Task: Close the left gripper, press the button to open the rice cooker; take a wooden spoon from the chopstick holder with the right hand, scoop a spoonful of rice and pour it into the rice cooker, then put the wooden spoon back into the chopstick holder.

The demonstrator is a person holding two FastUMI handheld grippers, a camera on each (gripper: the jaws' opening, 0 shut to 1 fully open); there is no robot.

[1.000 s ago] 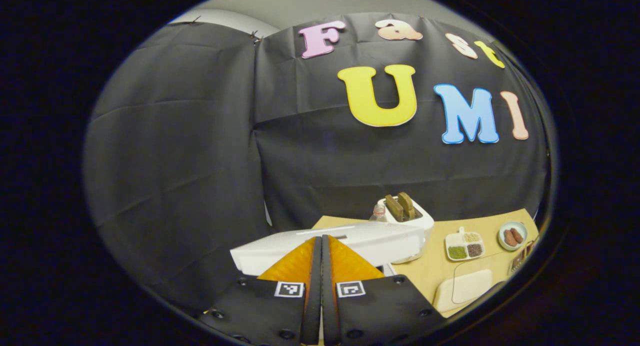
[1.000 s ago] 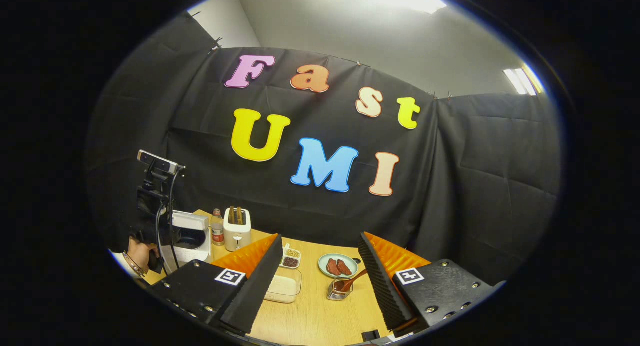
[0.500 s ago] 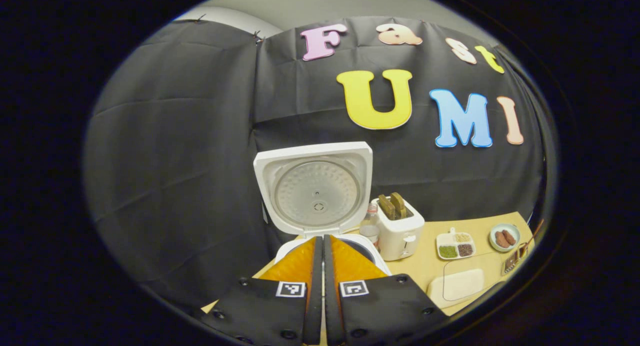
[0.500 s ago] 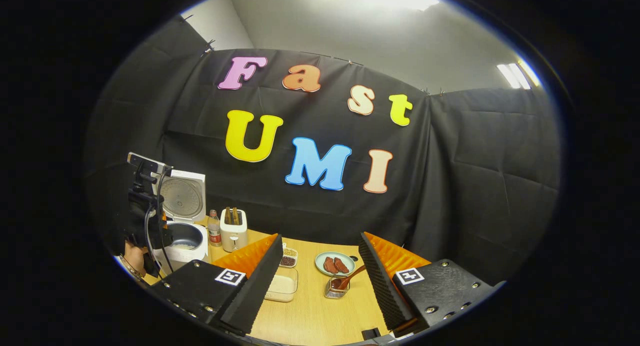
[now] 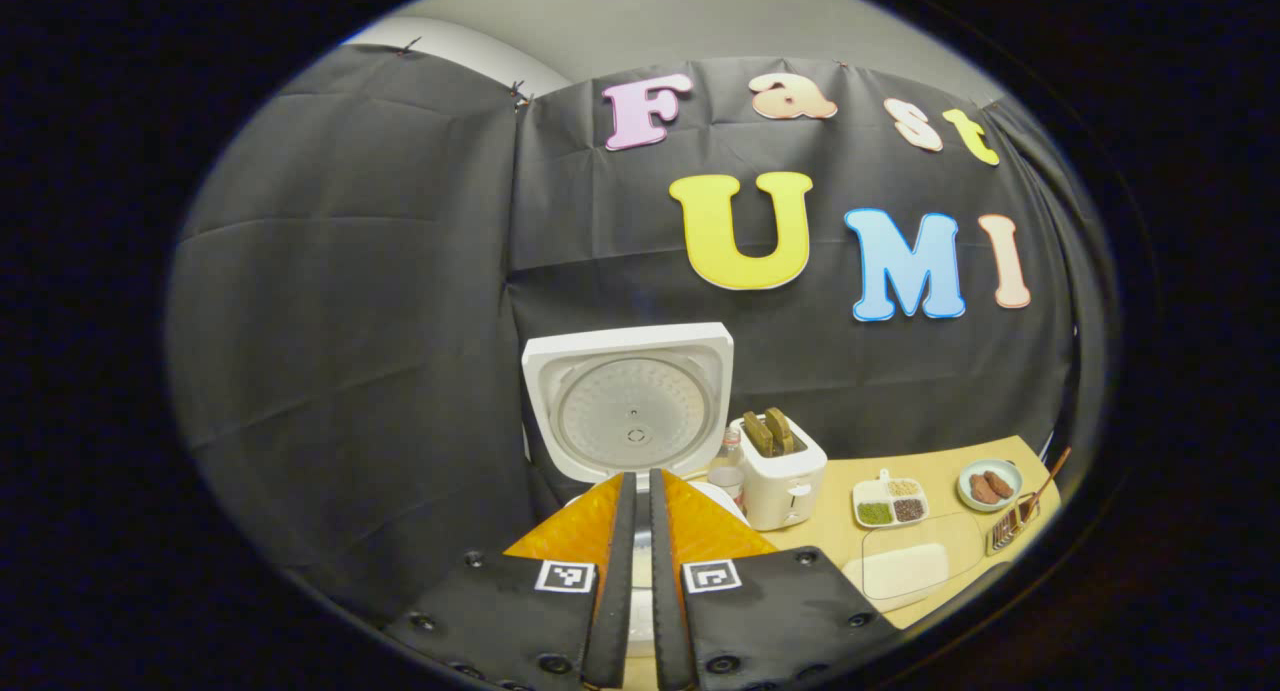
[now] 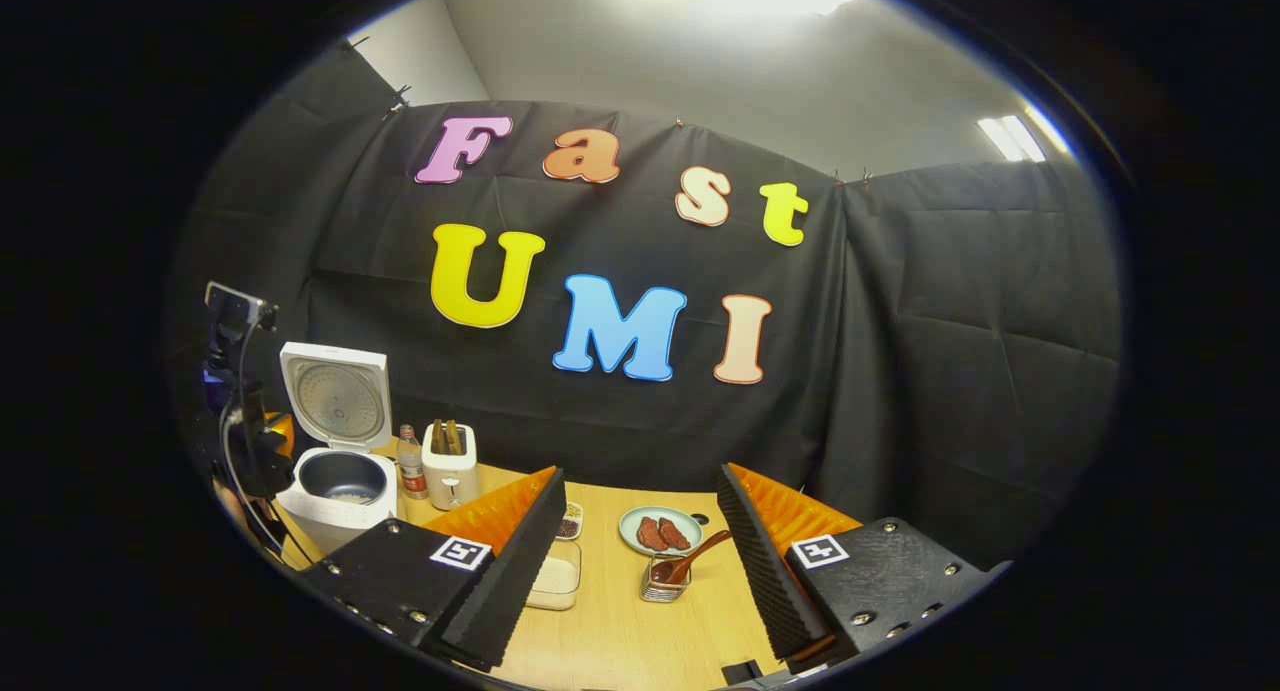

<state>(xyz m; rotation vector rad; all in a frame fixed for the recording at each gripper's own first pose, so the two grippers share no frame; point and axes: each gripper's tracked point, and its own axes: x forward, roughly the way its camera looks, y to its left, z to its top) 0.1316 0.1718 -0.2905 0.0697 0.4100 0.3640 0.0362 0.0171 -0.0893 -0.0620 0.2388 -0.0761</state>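
Ahead, between the right gripper's (image 6: 640, 531) wide-open, empty jaws, the brown wooden spoon (image 6: 688, 565) leaned handle-rightward in the wire chopstick holder (image 6: 662, 585), nearer than the nearly shut, empty left gripper (image 5: 635, 541).

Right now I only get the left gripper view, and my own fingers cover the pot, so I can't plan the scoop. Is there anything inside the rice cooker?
Observer: The rice cooker stands open. Its inner pot is dark, with only a small pale patch at the bottom.
Operator: Is the right gripper ready for the spoon?
Observer: The right gripper is open, its fingers wide apart and holding nothing.
Operator: Which end of the spoon is up?
Observer: The wooden spoon sits bowl end down in the chopstick holder, with its handle slanting up and free to grasp.
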